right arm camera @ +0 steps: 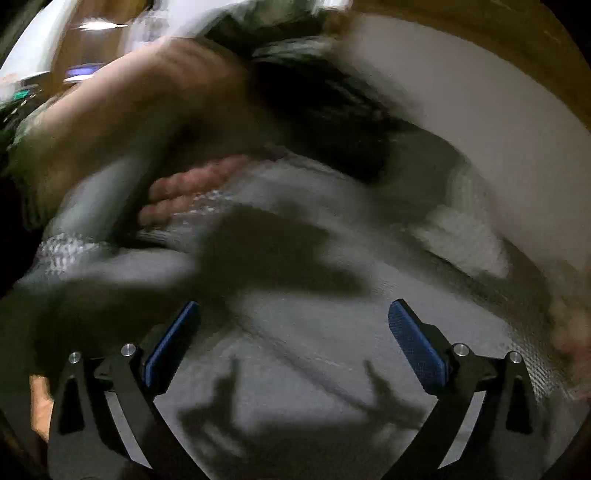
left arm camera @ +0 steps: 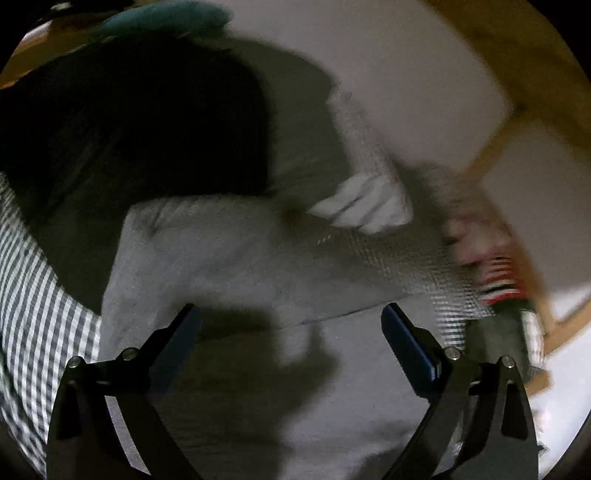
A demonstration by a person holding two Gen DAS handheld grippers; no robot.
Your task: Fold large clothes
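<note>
A light grey garment point(left arm camera: 229, 251) lies spread below my left gripper point(left arm camera: 290, 314), whose jaws stand wide open with nothing between them. A folded white ribbed edge point(left arm camera: 364, 205) shows further up on it. In the right wrist view the same grey garment point(right arm camera: 314, 332) fills the lower half, blurred by motion. My right gripper point(right arm camera: 293, 314) hangs over it with its blue pads point(right arm camera: 417, 350) far apart and empty. A person's hand point(right arm camera: 188, 192) rests on the cloth at the upper left.
A black garment point(left arm camera: 140, 122) lies at the upper left, with a teal one point(left arm camera: 166, 18) beyond it. Grey-and-white checked cloth point(left arm camera: 37, 302) runs along the left edge. A red-striped item point(left arm camera: 498, 277) sits at the right beside a wooden frame point(left arm camera: 491, 147). More dark cloth point(right arm camera: 325, 103) lies behind.
</note>
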